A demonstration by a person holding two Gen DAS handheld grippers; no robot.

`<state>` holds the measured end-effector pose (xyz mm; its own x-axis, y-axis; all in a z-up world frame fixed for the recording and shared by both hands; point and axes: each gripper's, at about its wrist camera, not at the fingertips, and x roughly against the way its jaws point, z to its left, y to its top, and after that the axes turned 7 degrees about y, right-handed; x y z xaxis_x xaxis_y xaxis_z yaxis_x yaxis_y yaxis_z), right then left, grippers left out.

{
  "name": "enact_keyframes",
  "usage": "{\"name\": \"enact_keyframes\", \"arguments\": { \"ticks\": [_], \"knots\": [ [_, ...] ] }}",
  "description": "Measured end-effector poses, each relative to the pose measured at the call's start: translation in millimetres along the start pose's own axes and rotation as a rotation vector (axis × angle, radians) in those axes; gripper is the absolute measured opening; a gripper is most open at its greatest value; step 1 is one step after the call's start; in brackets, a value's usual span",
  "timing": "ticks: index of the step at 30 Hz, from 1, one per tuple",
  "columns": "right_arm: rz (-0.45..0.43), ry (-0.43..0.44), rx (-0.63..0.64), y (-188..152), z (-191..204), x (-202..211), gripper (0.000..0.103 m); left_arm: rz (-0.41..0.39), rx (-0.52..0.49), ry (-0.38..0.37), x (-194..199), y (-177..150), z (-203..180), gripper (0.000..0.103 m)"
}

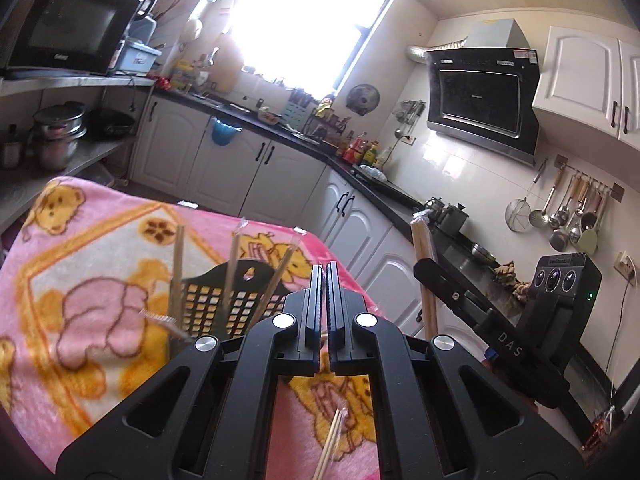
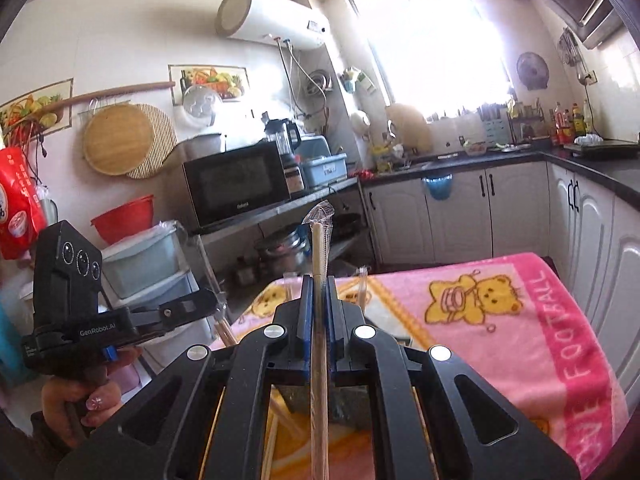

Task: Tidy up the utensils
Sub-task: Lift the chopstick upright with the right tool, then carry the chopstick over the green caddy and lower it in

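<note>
The right gripper (image 2: 319, 292) clamps a wrapped pair of chopsticks (image 2: 320, 240), held upright above the pink blanket (image 2: 520, 320). The left gripper (image 1: 324, 280) has its fingers pressed together with nothing visible between them. Just beyond it a black basket (image 1: 240, 300) stands on the blanket, holding three wrapped pairs (image 1: 232, 264). Another pair (image 1: 330, 444) lies flat on the blanket beneath the left gripper

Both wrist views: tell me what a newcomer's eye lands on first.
The pink teddy-bear blanket covering the table grabs attention first. On it stands a black basket with wrapped chopsticks sticking up. The right tongs are shut on another wrapped pair of chopsticks held upright, while the left tongs are closed with nothing visible between them.
</note>
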<state>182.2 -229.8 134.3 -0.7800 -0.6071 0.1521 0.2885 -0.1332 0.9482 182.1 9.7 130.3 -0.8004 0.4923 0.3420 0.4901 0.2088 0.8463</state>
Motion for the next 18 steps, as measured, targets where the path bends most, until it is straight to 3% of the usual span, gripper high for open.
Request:
{"name": "enact_keyframes", "arguments": {
  "ticks": [18],
  "knots": [
    [-0.157, 0.031, 0.062, 44, -2, -39, 0.006, -0.050, -0.041, -0.032, -15, 41, -21, 0.001]
  ]
}}
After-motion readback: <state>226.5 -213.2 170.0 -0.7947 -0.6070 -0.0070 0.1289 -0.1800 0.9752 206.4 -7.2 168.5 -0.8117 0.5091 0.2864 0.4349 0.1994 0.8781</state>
